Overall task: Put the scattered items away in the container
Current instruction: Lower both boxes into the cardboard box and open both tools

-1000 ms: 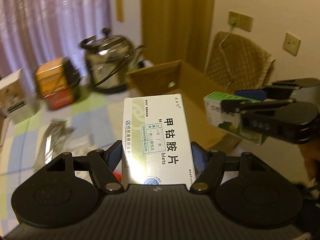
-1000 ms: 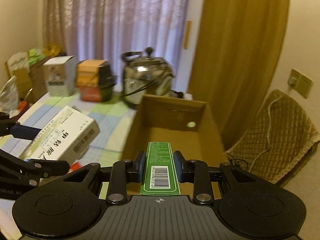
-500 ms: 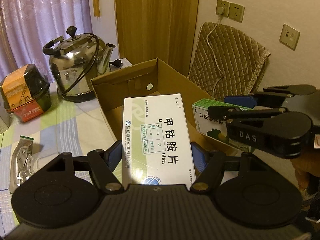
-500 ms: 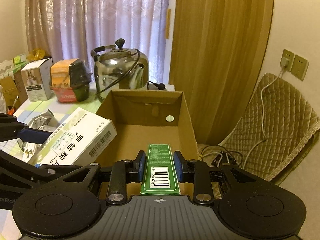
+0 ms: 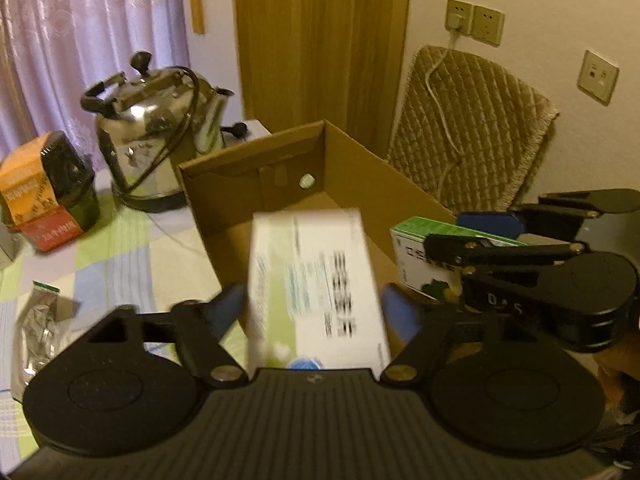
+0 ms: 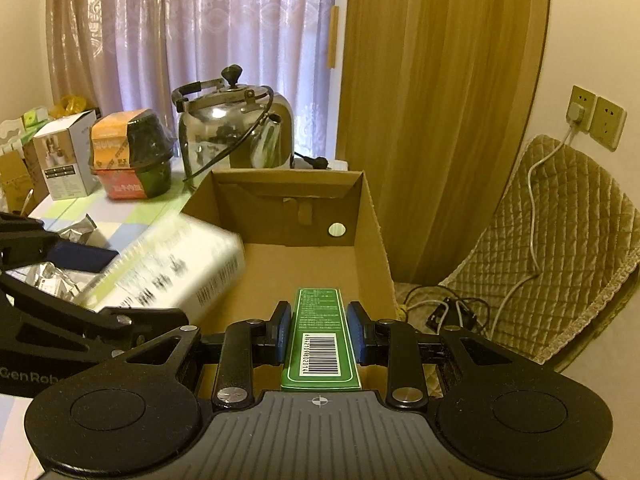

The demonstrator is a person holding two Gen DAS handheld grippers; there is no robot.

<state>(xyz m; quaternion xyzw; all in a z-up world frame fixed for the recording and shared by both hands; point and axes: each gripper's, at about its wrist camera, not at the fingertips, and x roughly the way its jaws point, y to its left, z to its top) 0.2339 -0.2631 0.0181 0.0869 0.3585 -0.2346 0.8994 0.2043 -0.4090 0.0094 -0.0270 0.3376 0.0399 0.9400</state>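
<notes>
Left gripper (image 5: 314,308) jaws apart, white box (image 5: 316,280) dropping (blurred) between them over the carton (image 6: 304,264). Right gripper (image 6: 319,338) jaws clamp the green box (image 6: 320,336), awaiting release.

Lilac curtains (image 6: 192,36) hang beside a wooden door (image 6: 436,92); wall sockets (image 6: 596,122) sit above a quilted chair (image 6: 560,240).

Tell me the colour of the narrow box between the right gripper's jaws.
Green, with a white barcode label; the narrow box shows best in the right wrist view.
</notes>
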